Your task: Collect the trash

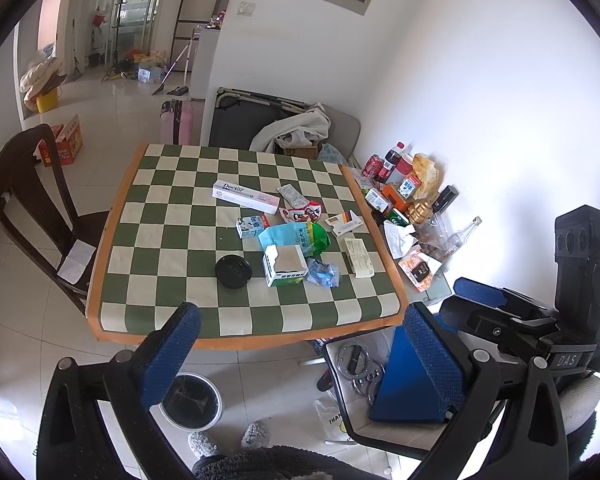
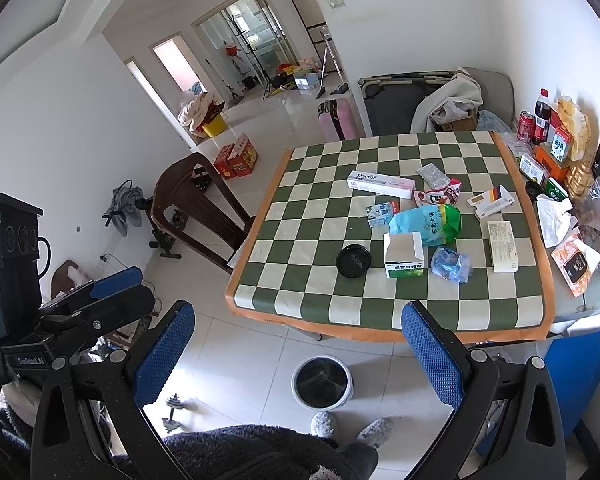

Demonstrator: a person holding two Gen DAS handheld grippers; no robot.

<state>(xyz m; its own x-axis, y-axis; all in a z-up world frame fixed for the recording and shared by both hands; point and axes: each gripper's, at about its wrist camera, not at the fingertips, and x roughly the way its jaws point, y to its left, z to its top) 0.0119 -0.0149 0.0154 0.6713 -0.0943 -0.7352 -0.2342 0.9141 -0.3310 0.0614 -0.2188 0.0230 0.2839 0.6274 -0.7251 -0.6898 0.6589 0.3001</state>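
Room: we see white walls, a pale tiled floor, and a doorway to more rooms at the back.
Table point(image 1: 168, 216): we see a green-and-cream checked cloth with an orange border; a dark chair point(image 1: 32, 208) stands at its left side.
Trash on table: we count a long Doctor box point(image 1: 246, 196), a blister pack point(image 1: 294, 196), a red wrapper point(image 1: 302, 213), a milk carton point(image 1: 252, 227), a rice bag point(image 1: 296, 236), an open box point(image 1: 284, 266), a black lid point(image 1: 233, 271), a blue wrapper point(image 1: 323, 273), a striped box point(image 1: 347, 222) and a white box point(image 1: 359, 257), all clustered in the right half.
Bin point(image 2: 322, 382): we see it on the floor in front of the table's near edge, black-lined, well apart from the trash.
Side shelf: we see bottles, a red can point(image 2: 525, 126), packets and tissue crowded between table and right wall.
Left gripper point(image 1: 300, 348): we hold it in front of the near edge, above the floor, its blue pads point(image 1: 172, 352) wide apart, nothing between them.
Right gripper point(image 2: 298, 350): we hold it beside the left one, fingers spread wide, holding nothing, aimed at the table.
Below: we see grey slippers point(image 2: 324, 424) on the tiles next to the bin.
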